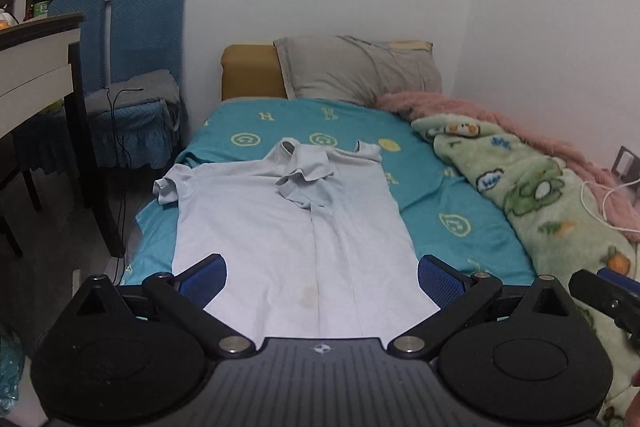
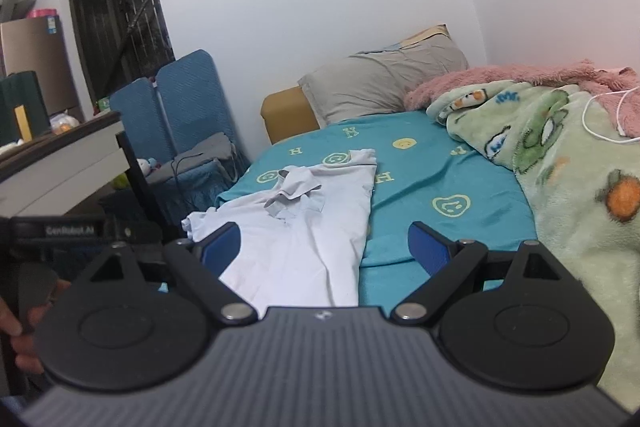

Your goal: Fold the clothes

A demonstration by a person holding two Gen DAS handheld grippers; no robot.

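Note:
A pale blue polo shirt (image 1: 280,223) lies flat on the teal bed sheet (image 1: 452,211), collar toward the pillow, its right side folded in along a lengthwise crease. My left gripper (image 1: 322,273) hovers open above the shirt's hem, nothing between its blue pads. In the right wrist view the same shirt (image 2: 304,227) lies ahead and to the left. My right gripper (image 2: 326,247) is open over the shirt's near right edge and holds nothing. Part of the right gripper (image 1: 608,295) shows at the left view's right edge. A hand (image 2: 16,331) grips the left tool's handle.
A grey pillow (image 1: 356,71) and mustard headboard (image 1: 248,73) stand at the bed's far end. A green cartoon blanket (image 1: 552,203) and pink fleece (image 1: 460,107) pile along the right, with a white cable (image 1: 600,203). Blue chairs (image 1: 140,67) and a desk (image 1: 36,67) stand left.

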